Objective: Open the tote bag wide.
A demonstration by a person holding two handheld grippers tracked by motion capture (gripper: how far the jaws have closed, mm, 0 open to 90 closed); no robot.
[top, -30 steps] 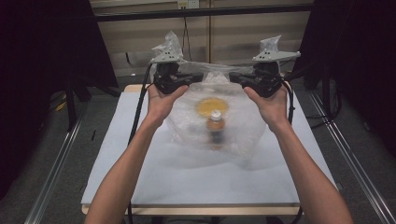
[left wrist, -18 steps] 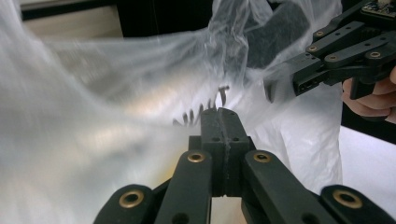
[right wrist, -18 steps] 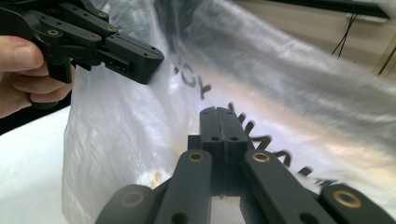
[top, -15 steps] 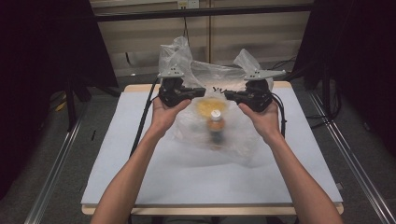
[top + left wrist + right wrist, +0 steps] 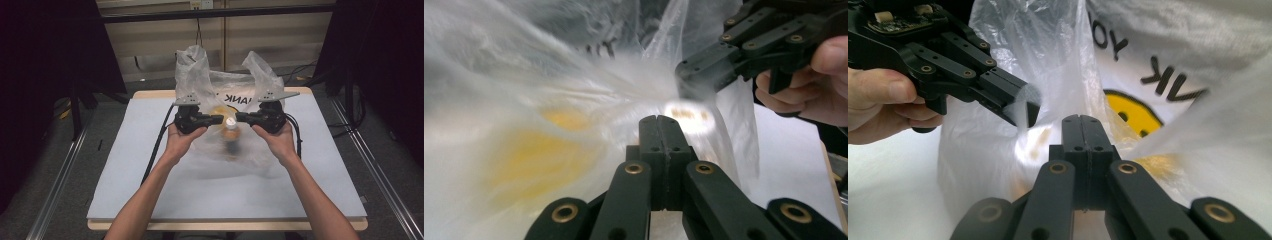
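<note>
The clear plastic bag (image 5: 227, 100) sits on the far half of the white table (image 5: 150, 190), and both grippers hold it by its upper edge. The left gripper (image 5: 216, 119) and the right gripper (image 5: 242, 117) point inward toward each other, tips near but apart, with the mouth of the bag between them. The bag's body hangs below and in front of the tips and spreads onto the table toward the person, while its two handle loops stand up behind the grippers.

In the left gripper view the jaws are pressed fully together, with the bag's film (image 5: 574, 100) drawn taut from their tip. In the right gripper view the jaws are likewise fully closed, a fold of the film (image 5: 1198, 130) running from the tip off to the right.

The bag is thin, crinkled and translucent, printed with black letters (image 5: 1168, 70) and a yellow smiley face (image 5: 1133, 112). Through the film a bottle with a white cap (image 5: 230, 121) shows just below the gap between the tips; its lower part is blurred. A blurred yellow patch (image 5: 539, 155) shows through the plastic in the left gripper view.
</note>
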